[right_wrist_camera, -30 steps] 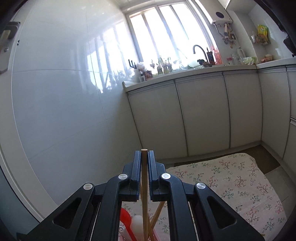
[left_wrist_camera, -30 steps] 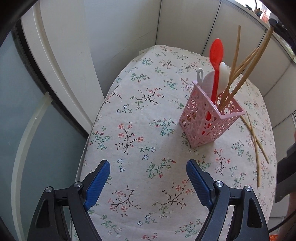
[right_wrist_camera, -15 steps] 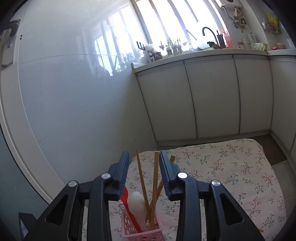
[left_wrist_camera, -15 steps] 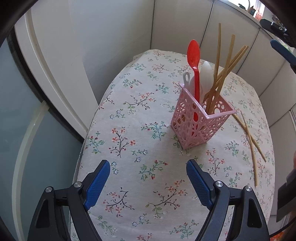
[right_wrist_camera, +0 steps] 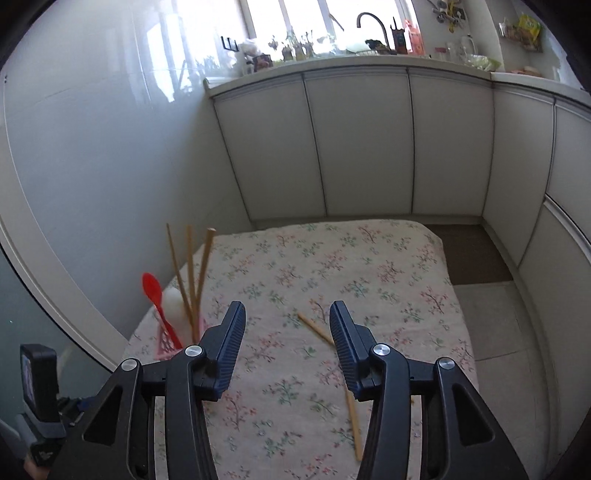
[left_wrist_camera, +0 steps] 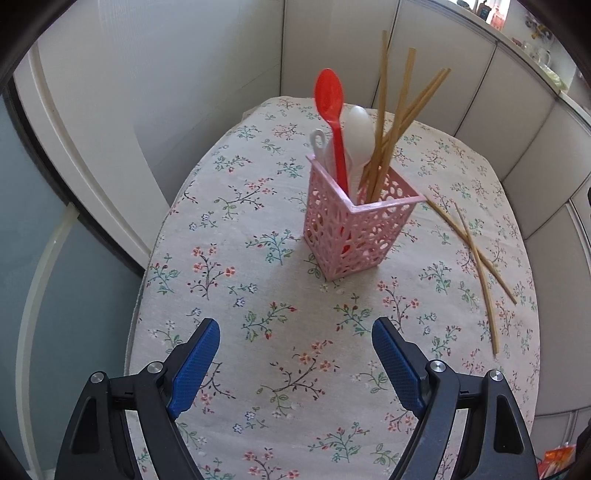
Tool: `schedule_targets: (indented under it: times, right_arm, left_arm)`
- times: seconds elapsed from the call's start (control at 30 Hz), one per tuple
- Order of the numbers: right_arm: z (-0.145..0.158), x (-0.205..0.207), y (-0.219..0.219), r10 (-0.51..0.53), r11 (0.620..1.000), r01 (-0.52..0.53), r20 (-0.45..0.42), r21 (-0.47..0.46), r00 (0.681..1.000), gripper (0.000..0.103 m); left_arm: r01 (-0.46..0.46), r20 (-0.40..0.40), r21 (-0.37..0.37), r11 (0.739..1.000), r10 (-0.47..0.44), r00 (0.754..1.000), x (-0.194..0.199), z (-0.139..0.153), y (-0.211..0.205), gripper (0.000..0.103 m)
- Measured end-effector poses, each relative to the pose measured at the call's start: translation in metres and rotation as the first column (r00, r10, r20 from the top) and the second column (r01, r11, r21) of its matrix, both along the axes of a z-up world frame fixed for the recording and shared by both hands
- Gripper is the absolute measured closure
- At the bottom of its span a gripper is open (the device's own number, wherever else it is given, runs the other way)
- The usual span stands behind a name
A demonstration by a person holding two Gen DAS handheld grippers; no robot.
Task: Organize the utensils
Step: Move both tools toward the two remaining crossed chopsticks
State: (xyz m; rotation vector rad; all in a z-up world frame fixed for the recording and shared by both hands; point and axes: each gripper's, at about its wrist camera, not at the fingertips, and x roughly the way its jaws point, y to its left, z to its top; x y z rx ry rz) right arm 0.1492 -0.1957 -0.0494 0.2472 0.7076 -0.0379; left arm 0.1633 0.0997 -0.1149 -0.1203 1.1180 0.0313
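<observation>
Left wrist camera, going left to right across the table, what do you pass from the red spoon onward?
Red spoon → white spoon → chopsticks standing in the pink basket → the two loose chopsticks lying crossed on the tablecloth. The pink basket itself spans under the first three.

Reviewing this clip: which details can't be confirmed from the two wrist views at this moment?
- pink basket: what lies at its bottom; lattice walls and packed handles hide it in the left wrist view.
- white utensil: type unclear; the red spoon and basket rim cover most of it.
- loose chopsticks: mid-section hidden behind the right gripper, whose jaws are opening on nothing.
- countertop items: too small and backlit.
</observation>
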Motion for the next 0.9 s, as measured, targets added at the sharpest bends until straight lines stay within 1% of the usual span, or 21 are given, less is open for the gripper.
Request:
schedule_targets:
  times: [0.1, 0.17, 0.23, 0.27, 0.4, 0.5, 0.57, 0.63, 0.7, 0.73, 0.77, 0.8, 0.83, 0.9]
  right_arm:
    - [-0.016, -0.017, -0.022, -0.03, 0.999, 0.032, -0.057, 0.025, 0.998, 0.053]
    - [-0.028, -0.025, -0.034, -0.048, 0.999, 0.05, -0.109, 0.013, 0.993, 0.053]
    - [-0.043, -0.032, -0.043, -0.063, 0.998, 0.064, -0.162, 0.0, 0.985, 0.053]
    - [-0.05, -0.035, -0.049, -0.069, 0.998, 0.07, -0.19, 0.0, 0.979, 0.053]
    - [-0.079, -0.038, -0.07, -0.106, 0.994, 0.107, -0.305, -0.013, 0.946, 0.053]
    - [-0.094, -0.04, -0.083, -0.109, 0.993, 0.119, -0.356, 0.006, 0.928, 0.053]
    - [-0.097, -0.039, -0.092, -0.106, 0.992, 0.121, -0.364, 0.018, 0.925, 0.053]
    - [-0.099, -0.04, -0.1, -0.126, 0.99, 0.142, -0.363, 0.018, 0.923, 0.053]
    - [-0.1, -0.042, -0.107, -0.125, 0.988, 0.148, -0.368, 0.034, 0.921, 0.053]
    - [-0.101, -0.041, -0.11, -0.121, 0.988, 0.147, -0.369, 0.044, 0.922, 0.053]
    - [-0.102, -0.04, -0.112, -0.117, 0.988, 0.145, -0.369, 0.048, 0.922, 0.053]
    - [-0.102, -0.04, -0.114, -0.117, 0.989, 0.143, -0.368, 0.045, 0.923, 0.053]
    - [-0.102, -0.039, -0.116, -0.12, 0.989, 0.144, -0.367, 0.04, 0.923, 0.053]
    - [-0.105, -0.039, -0.121, -0.123, 0.988, 0.147, -0.373, 0.036, 0.92, 0.053]
  left_arm:
    - [0.045, 0.002, 0.003, 0.999, -0.045, 0.999, -0.003, 0.0, -0.023, 0.017]
    - [0.08, -0.011, -0.005, 0.997, -0.08, 0.997, -0.003, -0.003, -0.04, 0.017]
    - [0.113, -0.031, -0.034, 0.993, -0.114, 0.993, -0.002, -0.009, -0.056, 0.017]
    - [0.128, -0.043, -0.051, 0.99, -0.13, 0.991, -0.001, -0.014, -0.065, 0.017]
    - [0.166, -0.081, -0.081, 0.983, -0.173, 0.982, 0.006, -0.03, -0.096, 0.019]
    - [0.191, -0.073, -0.12, 0.974, -0.201, 0.977, 0.015, -0.035, -0.122, 0.019]
    - [0.209, -0.057, -0.145, 0.967, -0.219, 0.974, 0.028, -0.035, -0.139, 0.023]
    - [0.226, -0.03, -0.16, 0.961, -0.233, 0.972, 0.045, -0.034, -0.154, 0.037]
    - [0.234, -0.004, -0.164, 0.958, -0.238, 0.971, 0.062, -0.033, -0.164, 0.041]
    - [0.239, 0.008, -0.178, 0.955, -0.241, 0.97, 0.071, -0.033, -0.168, 0.044]
    - [0.237, 0.011, -0.198, 0.951, -0.24, 0.971, 0.08, -0.036, -0.173, 0.046]
    - [0.228, 0.004, -0.217, 0.949, -0.232, 0.973, 0.089, -0.04, -0.175, 0.054]
    - [0.214, -0.008, -0.233, 0.949, -0.222, 0.975, 0.097, -0.045, -0.178, 0.059]
    - [0.193, -0.025, -0.251, 0.948, -0.206, 0.978, 0.112, -0.056, -0.184, 0.064]
